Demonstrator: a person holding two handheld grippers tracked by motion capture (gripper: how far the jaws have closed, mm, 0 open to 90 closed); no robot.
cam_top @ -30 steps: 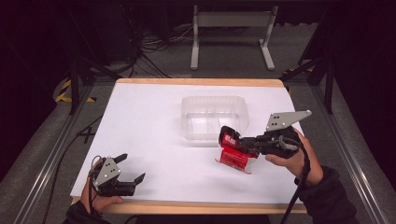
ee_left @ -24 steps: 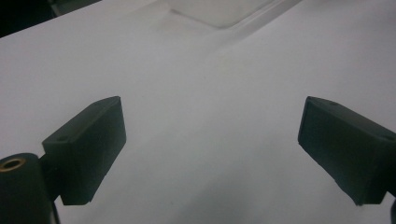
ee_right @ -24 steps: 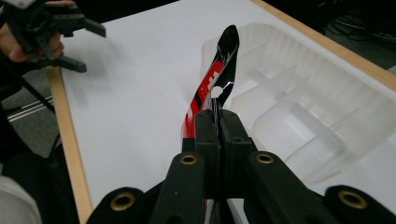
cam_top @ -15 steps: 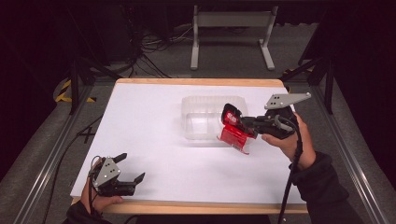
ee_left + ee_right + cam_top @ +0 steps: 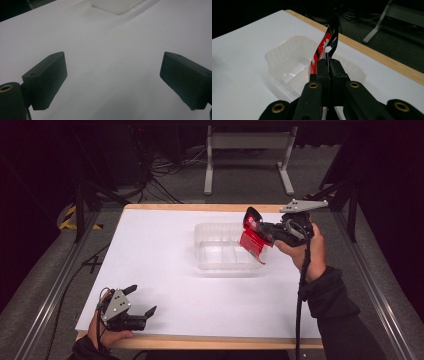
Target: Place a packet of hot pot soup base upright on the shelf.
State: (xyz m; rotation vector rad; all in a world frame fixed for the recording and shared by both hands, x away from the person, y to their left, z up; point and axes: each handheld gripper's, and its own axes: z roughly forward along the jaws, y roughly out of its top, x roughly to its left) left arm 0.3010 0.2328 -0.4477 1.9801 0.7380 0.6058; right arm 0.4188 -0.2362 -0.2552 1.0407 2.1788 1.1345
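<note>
Red packet (image 5: 252, 238) pinched in my right fingers (image 5: 323, 68) above clear tray (image 5: 207, 260). My left fingers (image 5: 46, 80) spread, idle over worktop (image 5: 160, 245).

Left gripper (image 5: 141, 302) jaws wide apart; right gripper (image 5: 260, 233) jaws clamped, raised.

The person wore dark long sleeves (image 5: 334, 310). Each claw was black, with blocky rectangular pads (image 5: 46, 79), brass-coloured screws (image 5: 313, 85) and a grey three-cornered plate (image 5: 303, 205) on top. A black cable (image 5: 301, 285) trailed from the right claw (image 5: 265, 234).
</note>
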